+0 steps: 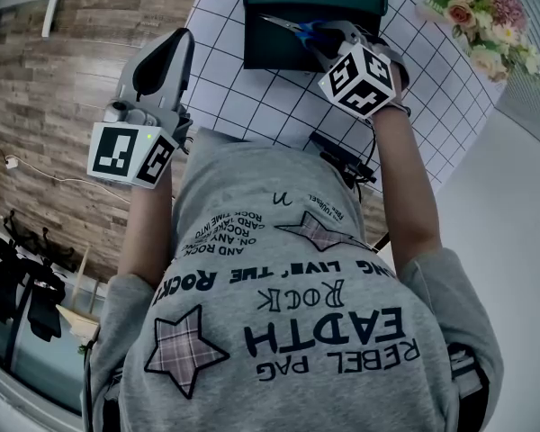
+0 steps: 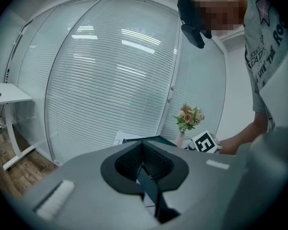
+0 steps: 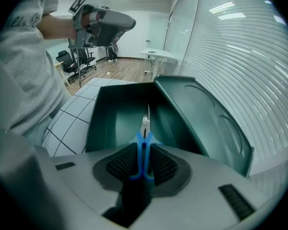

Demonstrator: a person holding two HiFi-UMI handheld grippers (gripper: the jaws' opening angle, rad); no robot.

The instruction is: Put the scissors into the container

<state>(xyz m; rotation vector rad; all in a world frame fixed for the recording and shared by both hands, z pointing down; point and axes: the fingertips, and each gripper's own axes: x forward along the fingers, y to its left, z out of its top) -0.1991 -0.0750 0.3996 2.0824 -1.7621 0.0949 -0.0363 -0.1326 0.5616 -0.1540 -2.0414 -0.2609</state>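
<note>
Hovering just behind the open container (image 3: 110, 123), the right tool (image 3: 143, 166) pinches the scissors (image 3: 145, 127) by their blue handles, blades pointing ahead into it. Best, I'd say: lower inside, then release gently. Left tool (image 2: 143, 169) closed, empty, well aside.

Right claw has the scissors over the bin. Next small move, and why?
Probably lower the right claw a little deeper into the container before any release. It is shut on the scissors by the blue handles, the blades point into the open interior, and they appear to hang above the floor, so letting go now risks a bounce.
</note>
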